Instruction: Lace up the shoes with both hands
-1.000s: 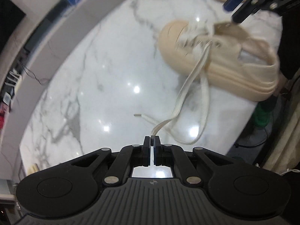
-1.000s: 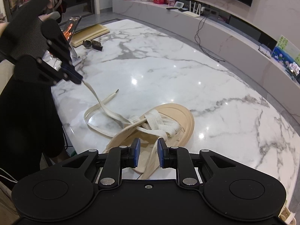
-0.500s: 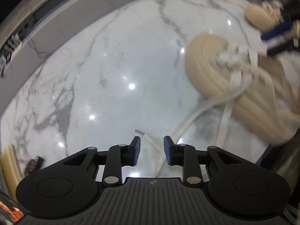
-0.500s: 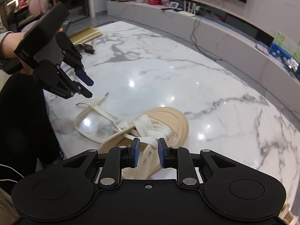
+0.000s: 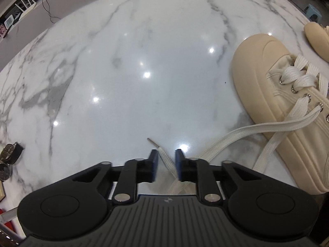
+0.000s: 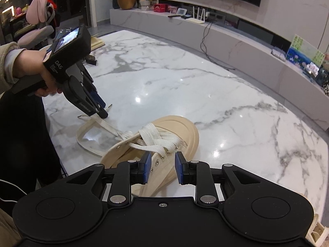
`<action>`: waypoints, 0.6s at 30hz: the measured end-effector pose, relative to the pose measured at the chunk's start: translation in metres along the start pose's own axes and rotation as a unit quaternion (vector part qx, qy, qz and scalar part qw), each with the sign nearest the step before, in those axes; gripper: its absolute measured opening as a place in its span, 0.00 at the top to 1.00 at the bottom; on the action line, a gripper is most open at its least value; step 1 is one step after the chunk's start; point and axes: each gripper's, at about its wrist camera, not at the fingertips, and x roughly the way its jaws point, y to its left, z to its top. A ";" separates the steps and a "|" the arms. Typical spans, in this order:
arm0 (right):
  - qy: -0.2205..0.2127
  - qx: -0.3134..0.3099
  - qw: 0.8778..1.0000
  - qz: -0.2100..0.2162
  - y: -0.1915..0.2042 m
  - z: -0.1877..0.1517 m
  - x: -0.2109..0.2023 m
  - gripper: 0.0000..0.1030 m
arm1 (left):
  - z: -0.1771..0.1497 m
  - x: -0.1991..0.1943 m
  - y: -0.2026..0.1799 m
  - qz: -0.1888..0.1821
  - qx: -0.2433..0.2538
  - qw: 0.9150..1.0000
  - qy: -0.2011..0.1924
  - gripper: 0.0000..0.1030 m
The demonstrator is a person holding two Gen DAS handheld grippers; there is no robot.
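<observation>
"How do my jaws stand?"

"Your left gripper (image 5: 166, 160) has its jaws apart. They have just been closing, and the lace (image 5: 236, 132) runs loose between them, its tip on the marble table (image 5: 123, 61). Your right gripper (image 6: 162, 166) is parted too, above the shoe's eyelet row."

"What's around?"

"There is a watch (image 5: 10, 154) far left and a second shoe (image 5: 316, 39) beyond."

"And the shoe (image 6: 181, 131)?"

"It lies on the table, with its long axis running away from your right gripper and its toe at the far end."

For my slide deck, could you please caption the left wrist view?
Left gripper open astride a flat white shoelace end on the marble table, beside a cream canvas shoe.
</observation>
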 end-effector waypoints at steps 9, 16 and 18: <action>0.003 0.003 1.000 -0.011 -0.001 -0.006 -0.001 0.77 | 0.006 -0.038 -0.003 0.025 0.019 0.997 -0.067 0.97; -0.002 0.014 1.000 -0.010 0.004 -0.009 -0.007 0.77 | 0.008 -0.107 0.004 0.093 0.027 0.985 -0.145 0.97; -0.004 0.013 1.000 -0.010 0.006 -0.009 -0.009 0.77 | 0.010 -0.130 0.001 0.105 0.032 0.980 -0.167 0.97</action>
